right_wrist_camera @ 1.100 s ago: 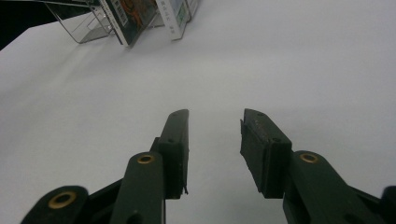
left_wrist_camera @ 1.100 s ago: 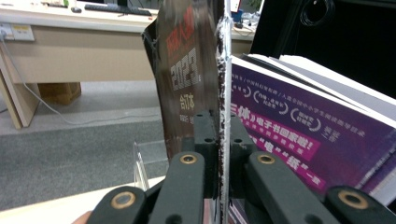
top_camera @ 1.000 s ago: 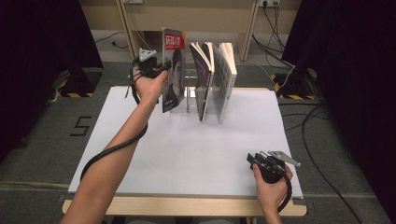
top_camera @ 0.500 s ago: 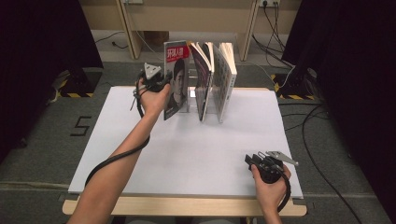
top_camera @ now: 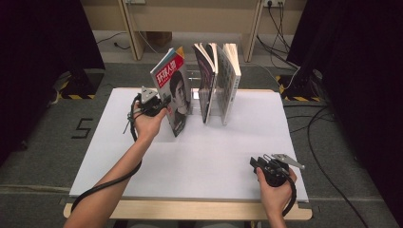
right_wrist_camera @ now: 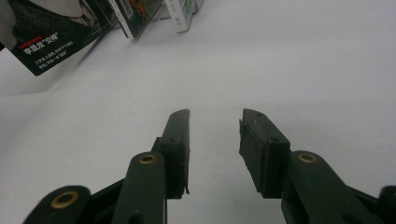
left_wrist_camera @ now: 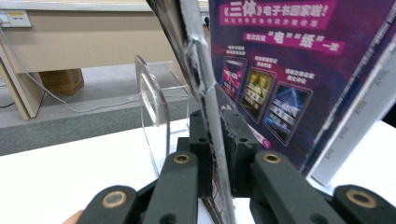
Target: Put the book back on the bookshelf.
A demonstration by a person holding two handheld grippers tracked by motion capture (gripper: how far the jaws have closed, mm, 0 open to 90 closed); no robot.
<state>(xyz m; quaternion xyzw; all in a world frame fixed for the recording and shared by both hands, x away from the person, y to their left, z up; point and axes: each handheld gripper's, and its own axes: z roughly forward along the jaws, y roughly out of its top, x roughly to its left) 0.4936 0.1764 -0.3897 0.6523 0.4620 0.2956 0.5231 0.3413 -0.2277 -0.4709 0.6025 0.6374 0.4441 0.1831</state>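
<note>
High view: fixed above the near side, looking forward and down over the whole white table (top_camera: 199, 156). Left gripper view: close, level with the tabletop, facing the far wall, a magazine (left_wrist_camera: 205, 107) edge right before the lens. Right gripper view: low over the tabletop, looking across. All three share that magazine (top_camera: 172, 92) (right_wrist_camera: 51, 37)

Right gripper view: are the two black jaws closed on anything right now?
No. The right gripper has its black jaws standing apart with bare white table showing in the gap between them.
</note>
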